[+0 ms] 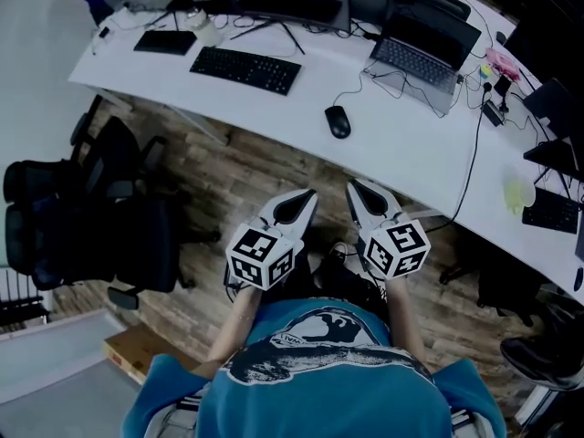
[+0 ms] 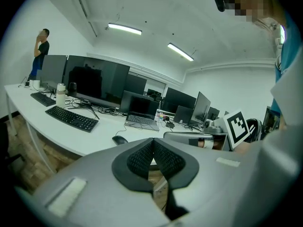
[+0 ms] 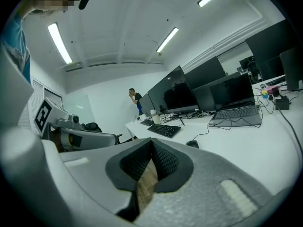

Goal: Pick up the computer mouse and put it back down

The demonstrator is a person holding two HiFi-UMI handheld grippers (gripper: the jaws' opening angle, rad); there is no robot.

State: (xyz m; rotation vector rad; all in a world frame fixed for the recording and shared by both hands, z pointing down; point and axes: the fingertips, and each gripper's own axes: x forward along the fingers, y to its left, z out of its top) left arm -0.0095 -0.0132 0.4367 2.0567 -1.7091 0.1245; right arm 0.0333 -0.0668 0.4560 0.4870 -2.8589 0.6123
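Long white fluorescent ceiling strips (image 2: 125, 29) light the office evenly; the curved white surface (image 1: 401, 144) is bright, the brown wood-plank floor (image 1: 237, 181) dim below. Gripper views bend toward dark, rounded edges, and the grey plastic left gripper (image 2: 152, 143) looks soft up close, probably out of focus.

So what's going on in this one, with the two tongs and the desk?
A person in a teal shirt faces a white desk, holding the left tongs and the right tongs side by side over the floor, short of the desk edge. Both tongs are shut and empty. The black mouse lies untouched on the desk, between the keyboard and the laptop, so the pick-up has not begun.
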